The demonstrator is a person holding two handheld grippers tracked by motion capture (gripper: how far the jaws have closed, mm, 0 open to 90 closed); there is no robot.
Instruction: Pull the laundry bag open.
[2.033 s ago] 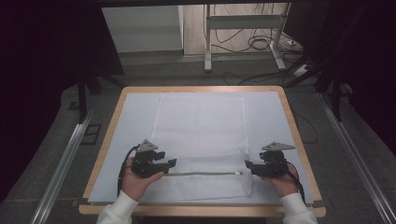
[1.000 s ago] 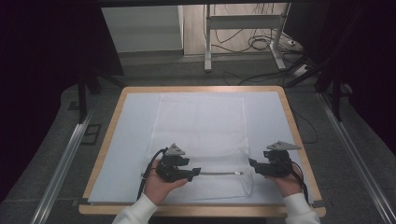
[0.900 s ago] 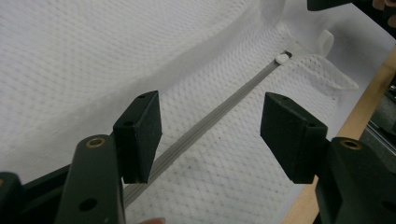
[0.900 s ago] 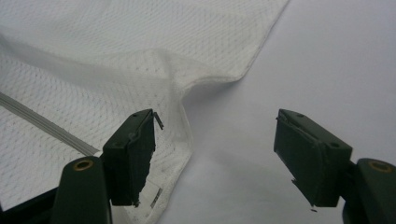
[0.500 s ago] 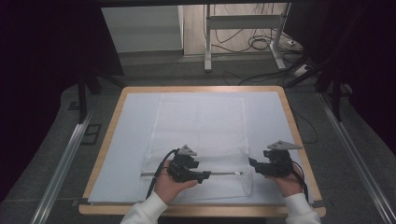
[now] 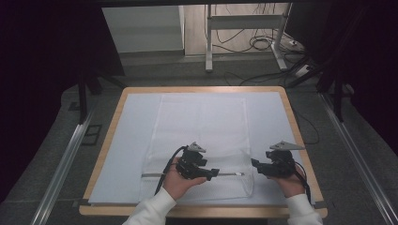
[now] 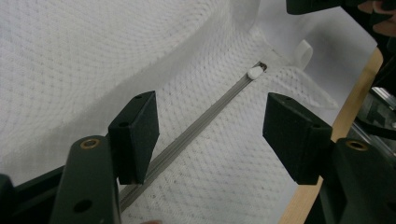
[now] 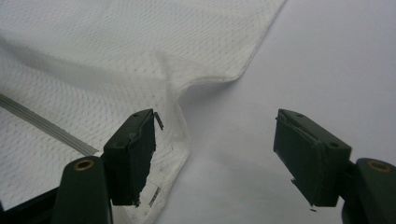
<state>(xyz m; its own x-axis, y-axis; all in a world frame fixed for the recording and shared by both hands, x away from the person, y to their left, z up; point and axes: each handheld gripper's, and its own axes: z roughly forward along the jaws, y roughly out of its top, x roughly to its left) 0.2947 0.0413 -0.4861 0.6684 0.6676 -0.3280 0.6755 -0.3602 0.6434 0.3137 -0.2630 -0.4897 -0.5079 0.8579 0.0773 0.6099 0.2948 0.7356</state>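
Jaws wide over mesh bag (image 7: pixel 224 154), zipper (image 7: pixel 201 126) between.

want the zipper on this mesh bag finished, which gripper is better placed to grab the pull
Left. The left gripper points along the zipper at the white pull, jaws open. The right gripper sits at the bag's edge.

Black hand-held gripper (image 6: pixel 212 174), white sleeves (image 6: pixel 152 212)
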